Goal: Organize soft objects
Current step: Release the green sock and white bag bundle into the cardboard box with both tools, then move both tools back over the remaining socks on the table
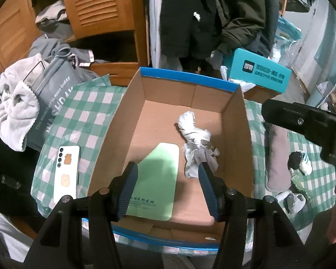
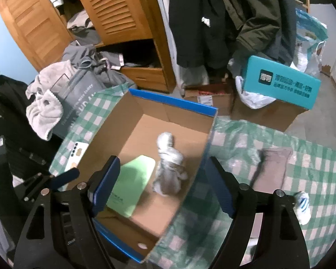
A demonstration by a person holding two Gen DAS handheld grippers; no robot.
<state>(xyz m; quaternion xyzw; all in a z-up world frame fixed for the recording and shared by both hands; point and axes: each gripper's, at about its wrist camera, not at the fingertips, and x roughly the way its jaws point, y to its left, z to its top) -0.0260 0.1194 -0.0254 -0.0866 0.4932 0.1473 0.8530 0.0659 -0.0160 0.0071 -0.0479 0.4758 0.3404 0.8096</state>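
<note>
Left wrist view: my left gripper (image 1: 168, 181), ribbed blue pads, hangs wide apart and empty inside the corrugated cardboard box (image 1: 242, 121); a crumpled white-grey sock bundle (image 1: 197, 143) lies on the box floor, touching the right pad's tip, beside a smooth green rounded card (image 1: 161, 174). Right wrist view: my right gripper (image 2: 161, 186) stands wide and empty, straddling the box wall, the sock bundle (image 2: 168, 168) between its pads but untouched, over the glossy green-checked cloth (image 2: 302, 170).

green card (image 1: 158, 179) partly hidden behind left fingers (image 1: 128, 192).
</note>
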